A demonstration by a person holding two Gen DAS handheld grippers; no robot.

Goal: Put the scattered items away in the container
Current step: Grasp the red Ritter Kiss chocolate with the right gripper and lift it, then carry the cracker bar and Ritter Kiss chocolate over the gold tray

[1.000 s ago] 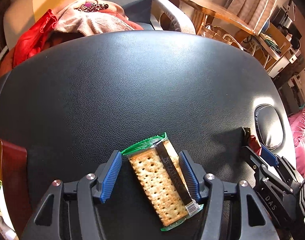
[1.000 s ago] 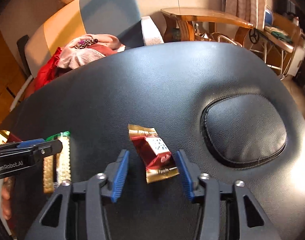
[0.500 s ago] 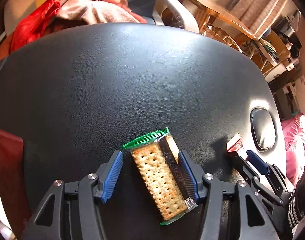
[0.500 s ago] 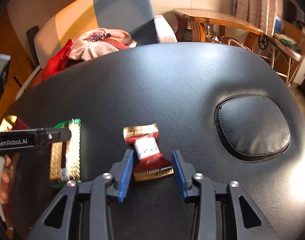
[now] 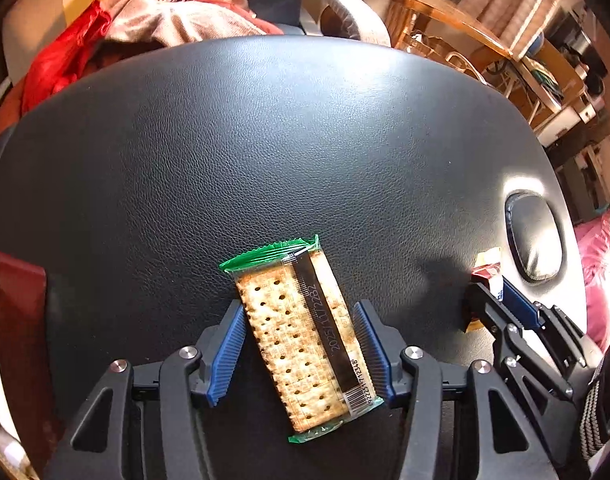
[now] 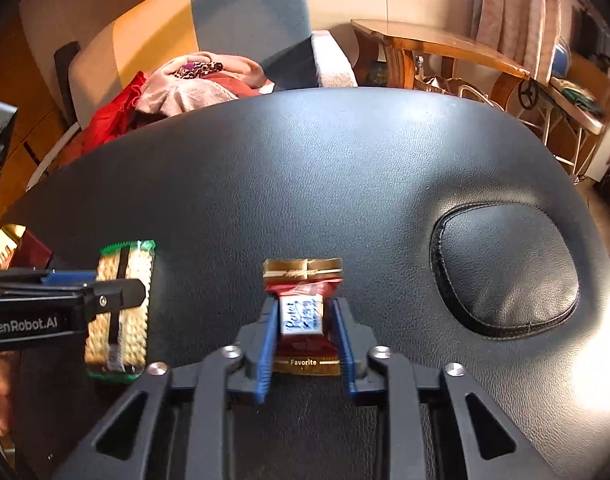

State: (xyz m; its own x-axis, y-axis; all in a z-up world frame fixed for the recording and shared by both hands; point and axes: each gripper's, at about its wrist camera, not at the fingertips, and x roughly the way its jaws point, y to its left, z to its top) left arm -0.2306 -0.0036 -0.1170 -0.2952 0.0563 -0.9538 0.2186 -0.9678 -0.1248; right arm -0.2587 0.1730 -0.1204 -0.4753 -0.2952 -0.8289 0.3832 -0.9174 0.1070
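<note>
A cracker packet (image 5: 301,332) with green ends lies on the black leather surface (image 5: 265,152), between the blue pads of my left gripper (image 5: 299,344). The jaws touch its sides and are shut on it. It also shows in the right wrist view (image 6: 119,304), partly behind the left gripper's finger (image 6: 65,304). My right gripper (image 6: 304,340) is shut on a red and gold snack packet (image 6: 303,320) resting on the leather. That packet's end shows in the left wrist view (image 5: 487,268) beside the right gripper (image 5: 505,308).
A dark red box edge (image 5: 17,320) sits at the far left. An oval leather inset (image 6: 505,272) lies to the right. Beyond the surface stand a chair with piled clothes (image 6: 185,88) and a wooden table (image 6: 437,48).
Both grippers have closed in: the left jaws narrowed onto the cracker packet, the right jaws closed onto the red and gold packet, which turned straight between the pads.
</note>
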